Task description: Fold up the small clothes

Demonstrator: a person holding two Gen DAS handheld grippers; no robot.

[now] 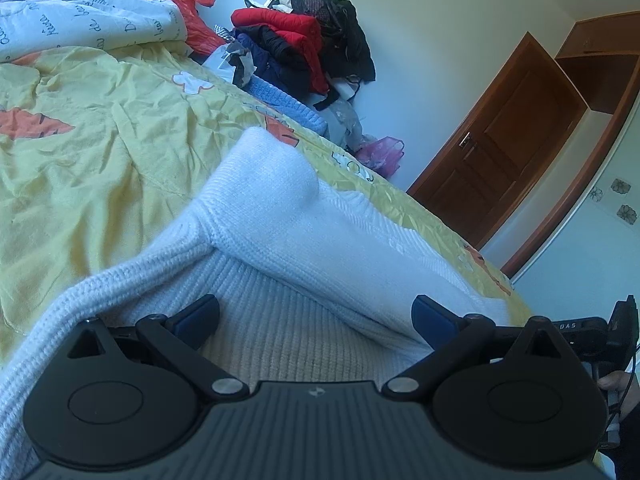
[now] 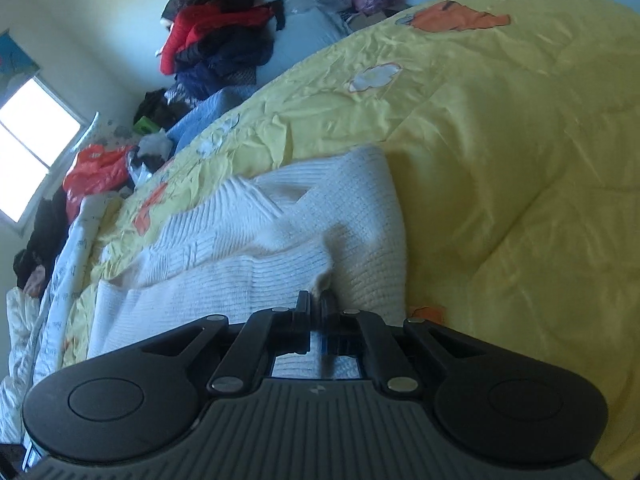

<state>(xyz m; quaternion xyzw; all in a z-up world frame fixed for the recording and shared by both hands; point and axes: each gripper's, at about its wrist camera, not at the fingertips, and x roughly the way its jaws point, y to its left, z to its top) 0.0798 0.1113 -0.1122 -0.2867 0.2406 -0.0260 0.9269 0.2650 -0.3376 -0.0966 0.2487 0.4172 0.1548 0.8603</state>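
White sweater [image 2: 248, 248] lying on the yellow bed [image 2: 500, 160]. Right claw [image 2: 316, 300] pinched tight on a sweater fold; left claw [image 1: 316, 316] wide open, holding nothing. Could slip loose if tugged too fast

Right claw [image 2: 316, 302] pinching white sweater [image 2: 256, 240]
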